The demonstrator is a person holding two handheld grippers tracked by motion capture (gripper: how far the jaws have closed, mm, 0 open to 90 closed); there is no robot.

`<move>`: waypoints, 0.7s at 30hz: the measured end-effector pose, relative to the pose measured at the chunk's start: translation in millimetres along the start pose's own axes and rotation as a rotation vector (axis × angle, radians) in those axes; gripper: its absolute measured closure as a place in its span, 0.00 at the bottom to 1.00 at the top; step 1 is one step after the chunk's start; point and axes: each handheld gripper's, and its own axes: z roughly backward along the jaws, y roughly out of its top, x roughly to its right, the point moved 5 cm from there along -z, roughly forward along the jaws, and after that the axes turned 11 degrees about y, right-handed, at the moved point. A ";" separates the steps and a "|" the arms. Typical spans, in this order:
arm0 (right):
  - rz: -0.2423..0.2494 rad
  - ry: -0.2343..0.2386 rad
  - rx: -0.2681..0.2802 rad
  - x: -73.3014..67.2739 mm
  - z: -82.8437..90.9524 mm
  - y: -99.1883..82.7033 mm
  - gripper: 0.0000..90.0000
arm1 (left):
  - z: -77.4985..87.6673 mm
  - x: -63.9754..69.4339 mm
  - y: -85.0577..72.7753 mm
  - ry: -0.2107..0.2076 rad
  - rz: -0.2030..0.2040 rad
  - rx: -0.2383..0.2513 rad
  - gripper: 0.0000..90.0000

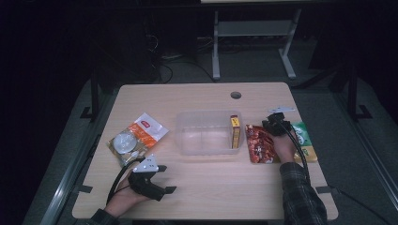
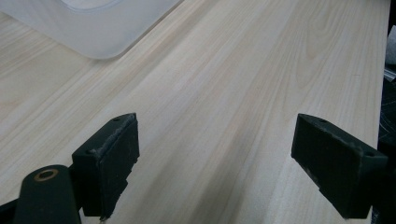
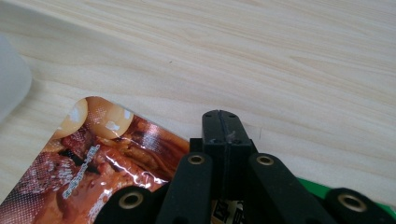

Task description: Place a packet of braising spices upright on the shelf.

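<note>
My right gripper (image 1: 273, 123) (image 3: 222, 122) is shut, its two black pads pressed flat together over the table. It sits at the far corner of a red food pouch (image 1: 258, 143) (image 3: 102, 154), whose edge runs in under the jaws; I cannot tell whether the pouch is pinched. A green packet (image 1: 305, 140) (image 3: 322, 186) lies under the hand on the right. My left gripper (image 1: 166, 178) (image 2: 215, 158) stands open near the table's front left, with bare wood between its pads. A clear plastic container (image 1: 209, 133) (image 2: 93, 28) (image 3: 11, 84) sits mid-table, and a yellow and red box (image 1: 235, 131) stands on end in its right side.
An orange and white packet with a round silver item (image 1: 136, 136) lies at the left, just beyond my left gripper. The wooden table (image 1: 197, 197) has a cable hole (image 1: 235, 95) near its far edge. A desk frame (image 1: 253, 42) stands on the floor behind.
</note>
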 end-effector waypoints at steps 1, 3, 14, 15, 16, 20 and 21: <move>-0.001 0.006 0.003 0.6 0.6 -0.8 1.00 | -0.1 0.2 0.0 -0.001 -0.002 -0.001 0.16; 0.006 0.007 0.006 0.4 2.1 -2.4 1.00 | -0.5 0.6 0.0 -0.002 -0.004 -0.002 0.16; 0.032 0.050 0.010 -5.9 13.8 -14.6 1.00 | -1.0 1.7 0.1 -0.011 -0.008 -0.005 0.16; 0.039 0.062 0.009 -8.3 15.7 -16.8 1.00 | -0.9 1.3 0.2 -0.009 -0.012 -0.004 0.16; 0.039 0.062 0.009 -8.3 15.7 -16.8 1.00 | -0.7 1.2 0.1 -0.009 -0.013 -0.004 0.16; 0.050 0.088 0.001 -15.8 21.2 -22.8 1.00 | -0.8 1.6 0.4 -0.011 -0.013 -0.003 0.16; 0.052 0.092 0.003 -16.8 22.0 -23.7 1.00 | -0.7 1.8 0.4 -0.012 -0.013 -0.003 0.16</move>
